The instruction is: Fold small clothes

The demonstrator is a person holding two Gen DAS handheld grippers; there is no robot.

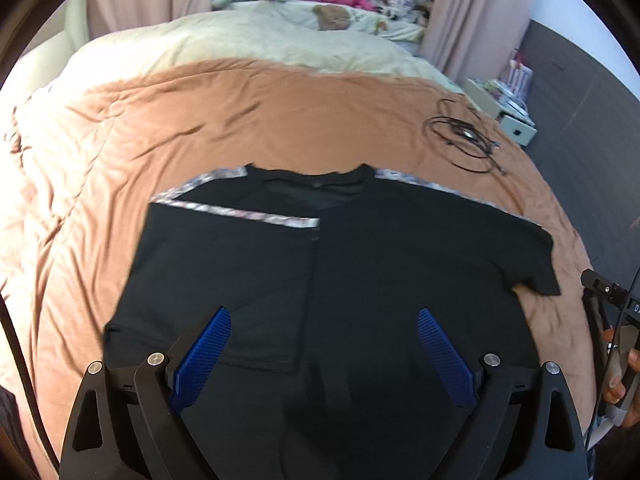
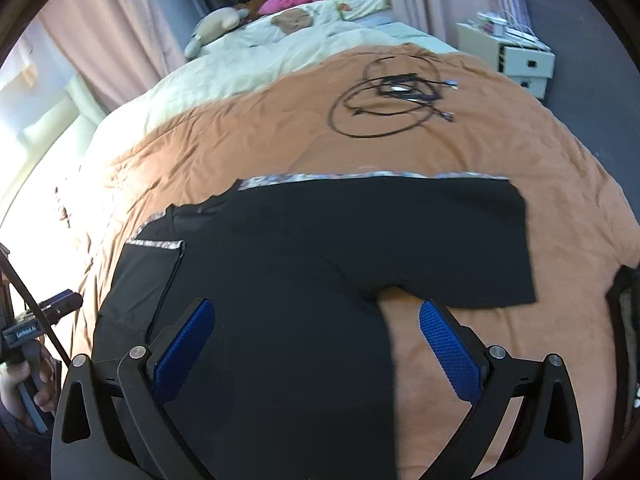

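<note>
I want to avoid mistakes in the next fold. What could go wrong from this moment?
1. The black shirt has one side folded in already; its loose edge with the patterned trim may flip back if the cloth is dragged.
2. The other sleeve is still spread out, so the fold could come out uneven.
3. The orange blanket is soft and wrinkled, so the open fingers might pinch it together with the shirt.

Soft daylight glares from the left in the right wrist view; fisheye edges bend, with slight motion blur.
</note>
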